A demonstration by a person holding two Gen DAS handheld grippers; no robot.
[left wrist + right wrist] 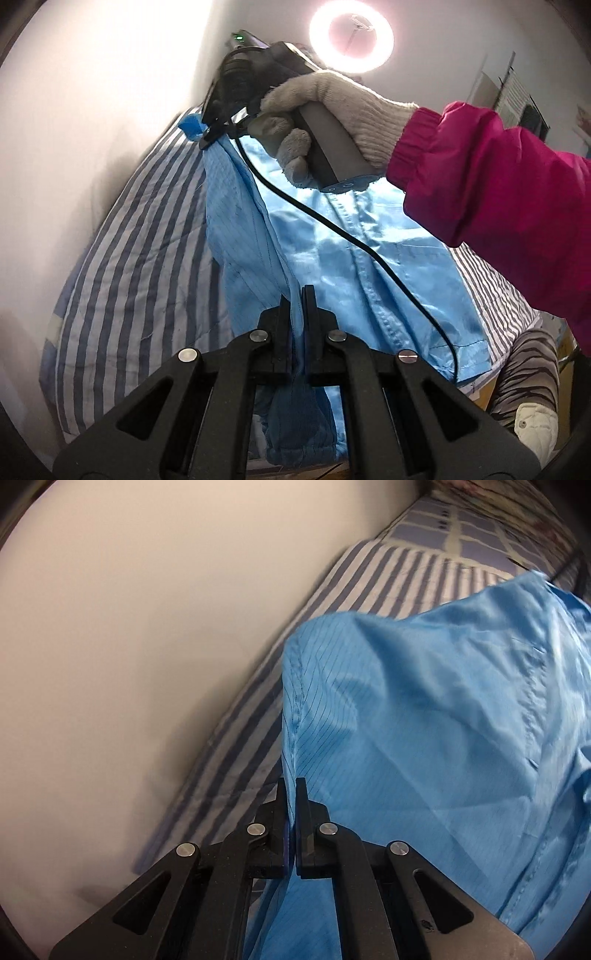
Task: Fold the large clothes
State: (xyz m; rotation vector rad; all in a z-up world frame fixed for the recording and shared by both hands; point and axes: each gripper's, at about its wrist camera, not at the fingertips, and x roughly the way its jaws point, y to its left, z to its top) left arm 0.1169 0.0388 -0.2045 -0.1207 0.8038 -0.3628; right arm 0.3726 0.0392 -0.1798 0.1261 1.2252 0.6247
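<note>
A large light-blue garment (332, 258) with fine pinstripes lies partly on a blue-and-white striped bed sheet (122, 266). My left gripper (297, 295) is shut on a seam edge of the garment and holds it up. In the left wrist view, my right gripper (212, 133), held by a white-gloved hand (332, 107), is shut on another end of the same raised edge, which is stretched between the two. In the right wrist view my right gripper (291, 786) is shut on the garment's seam (424, 720), above the striped sheet (388, 579).
A white wall (92, 110) runs along the bed's far side. A ring light (351, 35) glows above. A black cable (369, 251) hangs from the right gripper across the garment. A magenta sleeve (498, 184) crosses at right. A patterned blanket (480, 520) lies at the bed's far end.
</note>
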